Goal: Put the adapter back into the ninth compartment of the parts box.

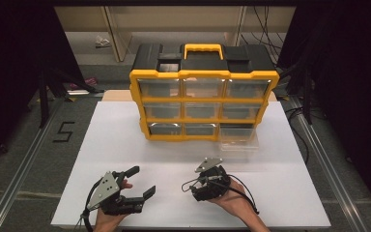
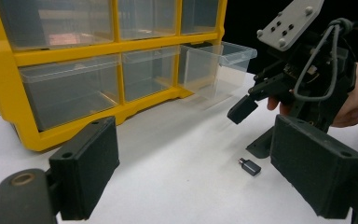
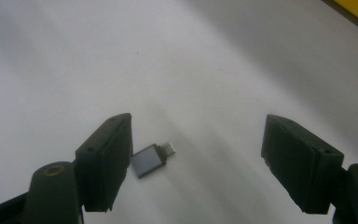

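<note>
We hold the right gripper just in front of the yellow drawer organizer, tipped down over a small grey USB adapter lying flat on the white table. Its jaws stand wide apart around the adapter, the adapter just beside one pad, gripping nothing. The organizer's bottom right clear drawer is pulled out. Our left gripper rests nearer us, jaws also spread wide, empty.

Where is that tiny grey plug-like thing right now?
The small grey adapter lies flat on the white table, under the open right gripper and close to one jaw; the left gripper view shows it below that gripper too.
</note>
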A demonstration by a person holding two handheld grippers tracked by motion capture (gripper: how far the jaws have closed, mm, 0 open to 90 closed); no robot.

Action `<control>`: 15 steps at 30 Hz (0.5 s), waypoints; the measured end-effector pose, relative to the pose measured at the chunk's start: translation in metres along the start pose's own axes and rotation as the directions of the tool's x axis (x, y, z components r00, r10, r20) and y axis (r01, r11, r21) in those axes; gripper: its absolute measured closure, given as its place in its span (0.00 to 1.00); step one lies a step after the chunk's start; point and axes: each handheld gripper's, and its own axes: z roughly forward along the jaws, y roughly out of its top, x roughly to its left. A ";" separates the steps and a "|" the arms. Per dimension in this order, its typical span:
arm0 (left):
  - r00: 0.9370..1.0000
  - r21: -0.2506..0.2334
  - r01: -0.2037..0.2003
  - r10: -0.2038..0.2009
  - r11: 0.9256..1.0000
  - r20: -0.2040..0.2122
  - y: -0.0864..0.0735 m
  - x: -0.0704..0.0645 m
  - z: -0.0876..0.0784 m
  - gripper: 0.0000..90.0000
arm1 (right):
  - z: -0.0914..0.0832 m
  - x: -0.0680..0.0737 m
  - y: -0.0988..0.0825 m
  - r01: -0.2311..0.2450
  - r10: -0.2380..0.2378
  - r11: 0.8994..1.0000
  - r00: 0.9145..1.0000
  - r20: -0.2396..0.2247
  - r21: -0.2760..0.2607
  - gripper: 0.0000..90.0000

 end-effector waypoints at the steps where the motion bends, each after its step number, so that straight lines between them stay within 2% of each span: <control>1: 1.000 0.000 0.000 0.000 1.000 0.001 0.000 0.000 0.000 0.16 | 0.002 0.001 0.001 -0.003 0.003 1.000 1.000 -0.001 0.005 0.29; 15: 1.000 -0.001 0.001 -0.001 1.000 0.004 0.000 0.000 0.000 0.16 | 0.016 0.004 0.005 0.015 -0.015 0.998 1.000 -0.001 0.057 0.31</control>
